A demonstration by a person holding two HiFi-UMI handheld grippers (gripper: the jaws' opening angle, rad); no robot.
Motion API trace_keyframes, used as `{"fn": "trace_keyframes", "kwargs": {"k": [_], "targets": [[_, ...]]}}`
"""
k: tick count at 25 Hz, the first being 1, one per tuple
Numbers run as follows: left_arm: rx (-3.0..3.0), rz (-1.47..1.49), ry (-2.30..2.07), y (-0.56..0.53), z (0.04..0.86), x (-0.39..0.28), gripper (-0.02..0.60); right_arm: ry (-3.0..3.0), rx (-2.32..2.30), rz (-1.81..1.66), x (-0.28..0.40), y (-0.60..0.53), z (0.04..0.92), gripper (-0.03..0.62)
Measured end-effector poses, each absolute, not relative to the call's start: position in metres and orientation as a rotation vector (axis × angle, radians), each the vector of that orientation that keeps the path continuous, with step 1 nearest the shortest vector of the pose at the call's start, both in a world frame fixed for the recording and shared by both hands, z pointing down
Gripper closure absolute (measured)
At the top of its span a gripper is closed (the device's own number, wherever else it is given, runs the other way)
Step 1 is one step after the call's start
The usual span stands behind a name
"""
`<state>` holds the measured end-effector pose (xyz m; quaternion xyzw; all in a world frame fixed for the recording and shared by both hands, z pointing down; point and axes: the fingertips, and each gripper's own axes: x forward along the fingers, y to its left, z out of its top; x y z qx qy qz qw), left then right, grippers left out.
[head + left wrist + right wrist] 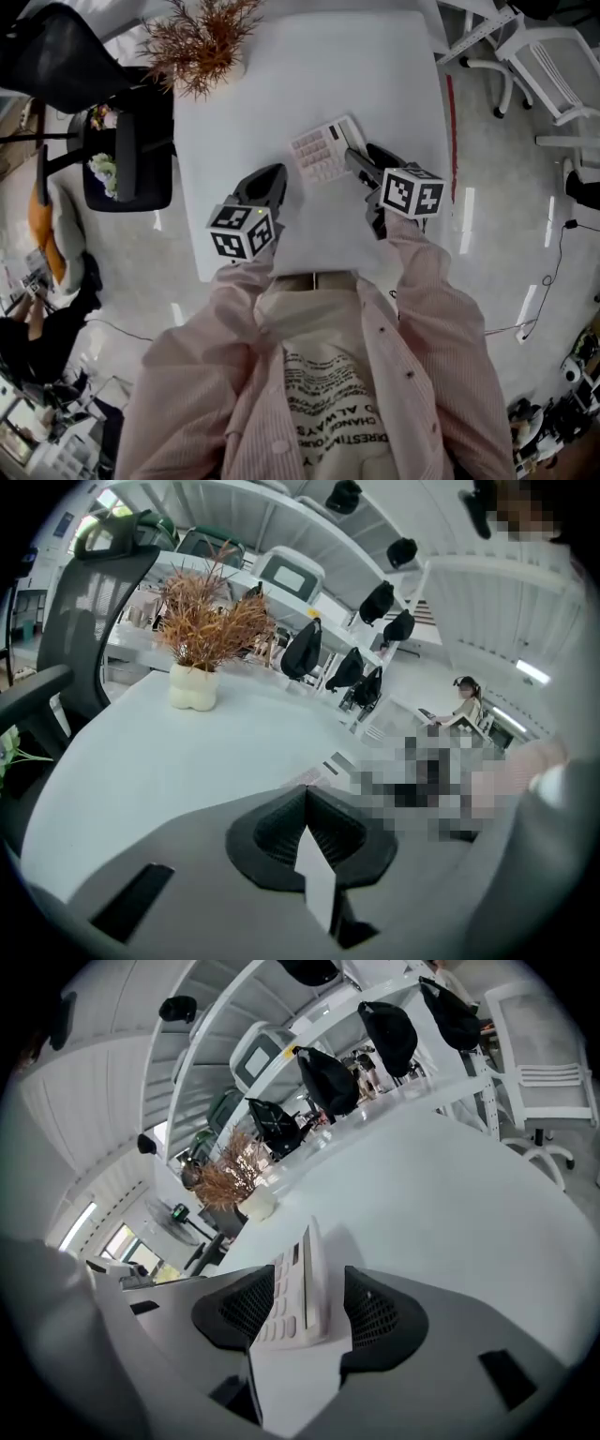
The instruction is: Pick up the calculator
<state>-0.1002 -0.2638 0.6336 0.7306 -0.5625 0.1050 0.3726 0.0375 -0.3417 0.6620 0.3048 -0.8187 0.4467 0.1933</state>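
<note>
Right tongs (309, 1302): gripping the calculator (298, 1288). Their black ribbed pads are sitting on either side of it, with the key face lying against one pad and a thin pale sliver showing at the other.
Left tongs (307, 803): pressing shut on nothing. The ribbed black pads are meeting in one seam over the surface (187, 752), on the person's side.
Calculator: a thin, pale, rectangular slab with rows of small pale keys, showing edge-on between the pads in the right gripper view. In the head view it is lying slantwise near the middle of the surface, just beyond both pairs of tongs.
Surface: white, smooth and matt, with long straight edges.
Far corner: a dried brown plant (211, 621) with wiry, feathery stems is standing in a lumpy white pot (193, 686), well apart from the calculator.
Left side: a black chair (127, 141) is sitting against the surface's edge.
Right side: a white chair (553, 61) is standing on the glossy floor.
Sleeves (431, 300): pink, finely striped cloth, trailing behind both pairs of tongs.
</note>
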Motion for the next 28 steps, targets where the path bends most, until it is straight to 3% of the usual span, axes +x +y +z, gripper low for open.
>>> {"fn": "trace_keyframes", "kwargs": {"k": [9, 17, 28], "targets": [[1.851, 0.289, -1.423, -0.261, 0.647, -0.104, 0.58, -2.222, 0.743, 1.253, 0.026, -0.335, 0.679, 0.383], [1.843, 0.284, -1.428, -0.262, 0.647, -0.108, 0.58, -2.202, 0.715, 1.302, 0.019, -0.334, 0.682, 0.473], [1.854, 0.291, -1.421, -0.262, 0.648, -0.106, 0.58, -2.232, 0.681, 1.388, 0.019, -0.332, 0.678, 0.501]]}}
